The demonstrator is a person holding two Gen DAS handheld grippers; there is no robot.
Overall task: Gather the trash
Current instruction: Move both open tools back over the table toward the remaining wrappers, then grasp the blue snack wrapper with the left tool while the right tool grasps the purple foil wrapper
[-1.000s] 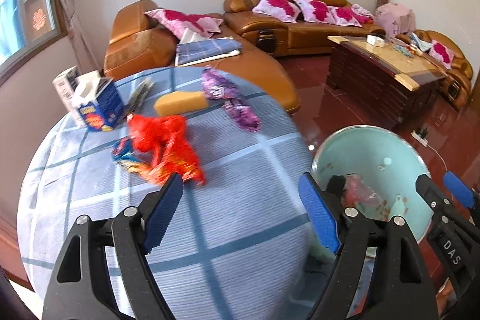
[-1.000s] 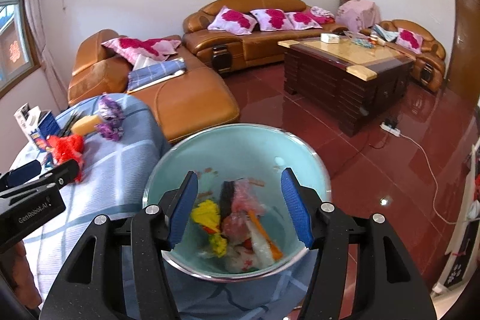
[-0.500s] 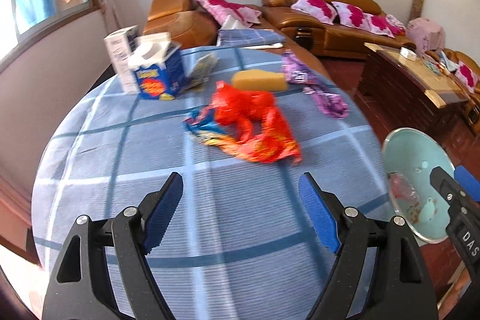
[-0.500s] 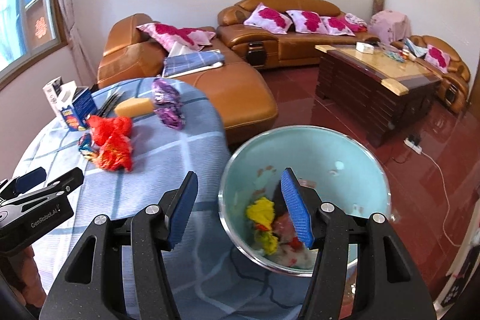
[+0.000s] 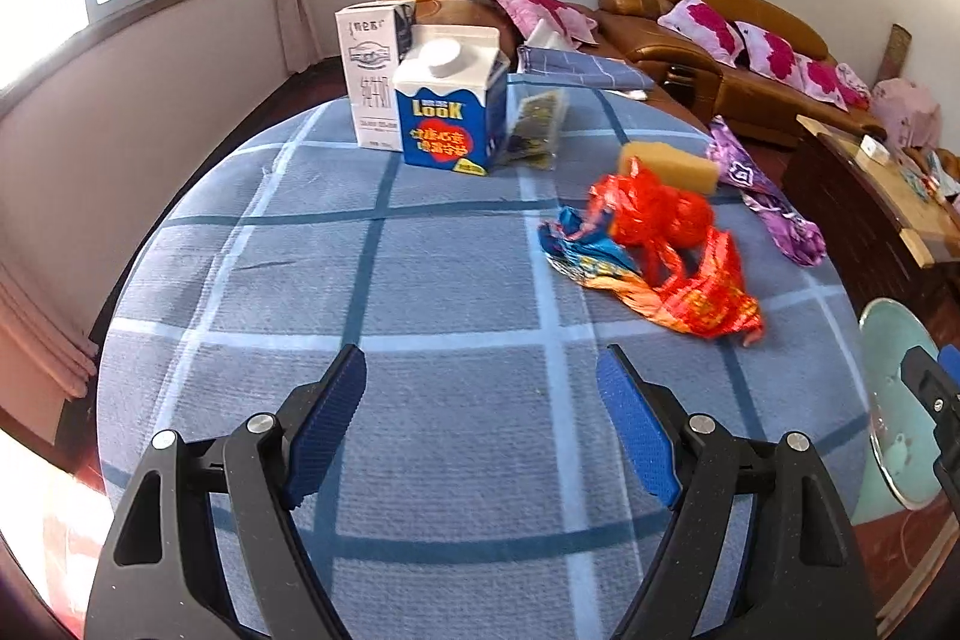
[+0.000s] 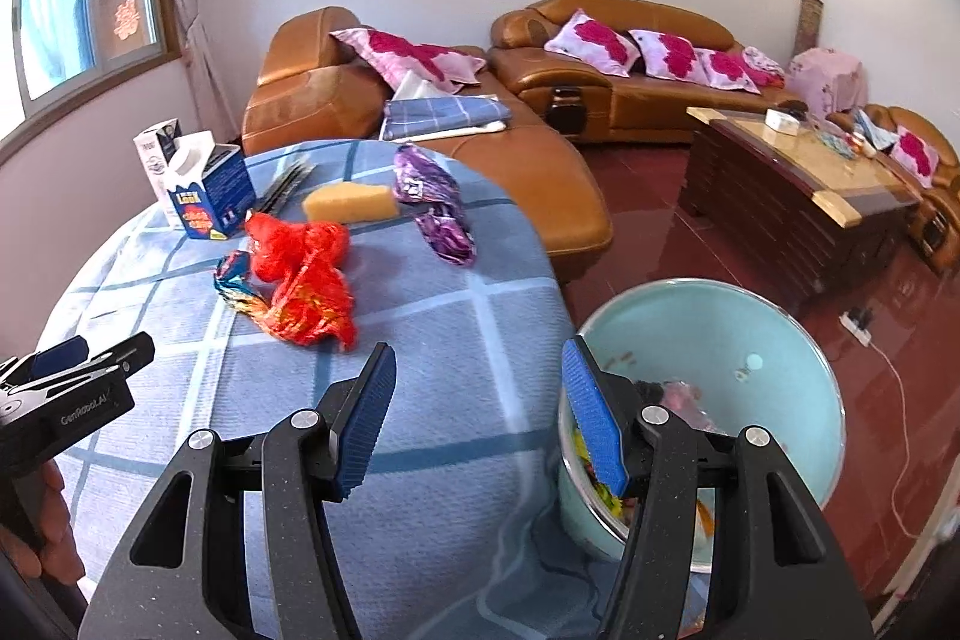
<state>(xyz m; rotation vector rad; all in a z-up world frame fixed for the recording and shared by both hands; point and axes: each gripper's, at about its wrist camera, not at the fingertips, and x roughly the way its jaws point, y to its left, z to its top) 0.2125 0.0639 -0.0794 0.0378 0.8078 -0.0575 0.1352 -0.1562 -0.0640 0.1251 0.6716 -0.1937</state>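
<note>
The left gripper (image 5: pixel 480 424) hangs at the bottom of the left wrist view over the blue checked bench (image 5: pixel 420 292), its blue pads spread wide with only cloth between them. The right gripper (image 6: pixel 477 415) sits at the bottom of the right wrist view, jaws apart and empty, one finger over the bench edge, the other over the pale green bin (image 6: pixel 750 340) at lower right, which has wrappers in its bottom. The trash lies on the bench: a red crumpled wrapper (image 5: pixel 666 244) right of centre in the left view, touching a blue and orange wrapper (image 5: pixel 582 250); a purple wrapper (image 5: pixel 768 208) further right; a yellow sponge (image 5: pixel 672 166) just behind. A blue milk carton (image 5: pixel 450 106) and a white carton (image 5: pixel 372 76) stand upright, side by side, at upper centre.
</note>
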